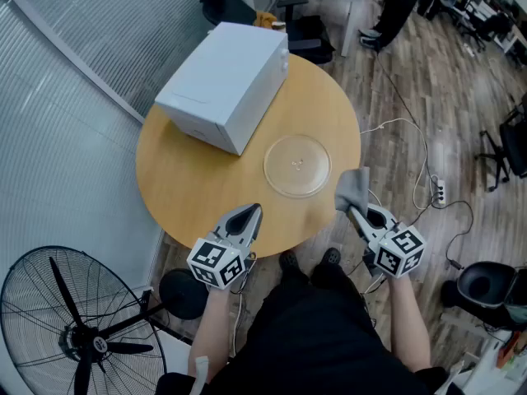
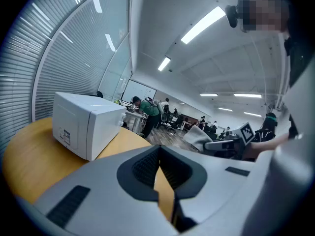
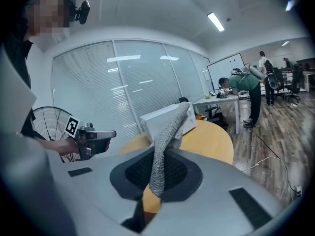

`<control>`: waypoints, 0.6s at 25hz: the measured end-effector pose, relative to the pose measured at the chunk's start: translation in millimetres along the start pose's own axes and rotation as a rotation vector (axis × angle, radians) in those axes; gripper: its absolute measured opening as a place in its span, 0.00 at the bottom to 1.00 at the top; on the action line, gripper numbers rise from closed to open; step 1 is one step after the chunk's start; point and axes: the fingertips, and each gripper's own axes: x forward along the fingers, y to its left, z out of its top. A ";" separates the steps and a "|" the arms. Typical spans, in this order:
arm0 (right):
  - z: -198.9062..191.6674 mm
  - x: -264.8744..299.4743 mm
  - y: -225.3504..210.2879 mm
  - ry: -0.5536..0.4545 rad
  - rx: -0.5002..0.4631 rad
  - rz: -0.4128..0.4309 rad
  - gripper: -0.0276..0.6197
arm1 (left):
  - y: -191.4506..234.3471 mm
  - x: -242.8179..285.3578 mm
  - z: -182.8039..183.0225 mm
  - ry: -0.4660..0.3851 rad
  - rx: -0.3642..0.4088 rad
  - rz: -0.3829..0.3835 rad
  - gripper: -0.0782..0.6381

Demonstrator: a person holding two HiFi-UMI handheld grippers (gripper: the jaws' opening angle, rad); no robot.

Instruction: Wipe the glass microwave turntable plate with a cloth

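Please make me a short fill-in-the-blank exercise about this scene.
1. The right tool grips a grey ____.
2. The plate lies on a round ____.
3. The shut left tool holds ____.
4. The microwave is ____ in colour.
Missing words: cloth, table, nothing, white.

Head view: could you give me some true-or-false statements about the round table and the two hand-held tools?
1. The right tool grips a grey cloth. True.
2. The glass plate sits inside the microwave. False: it lies on the table, beside the closed microwave.
3. The left tool is shut and holds nothing. True.
4. The cloth is spread over the plate. False: it is clamped in the right tool, apart from the plate.
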 end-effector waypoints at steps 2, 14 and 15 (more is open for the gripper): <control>0.5 0.2 1.2 -0.009 0.004 -0.003 0.08 | 1.3 -0.3 1.7 0.002 0.002 -0.003 0.10; 4.7 5.3 3.6 -0.031 -0.008 -0.025 0.08 | -2.1 6.7 -9.1 0.042 -0.022 -0.004 0.10; 3.8 5.5 2.4 -0.026 -0.008 -0.022 0.08 | -2.3 7.9 -11.6 0.046 -0.029 0.000 0.10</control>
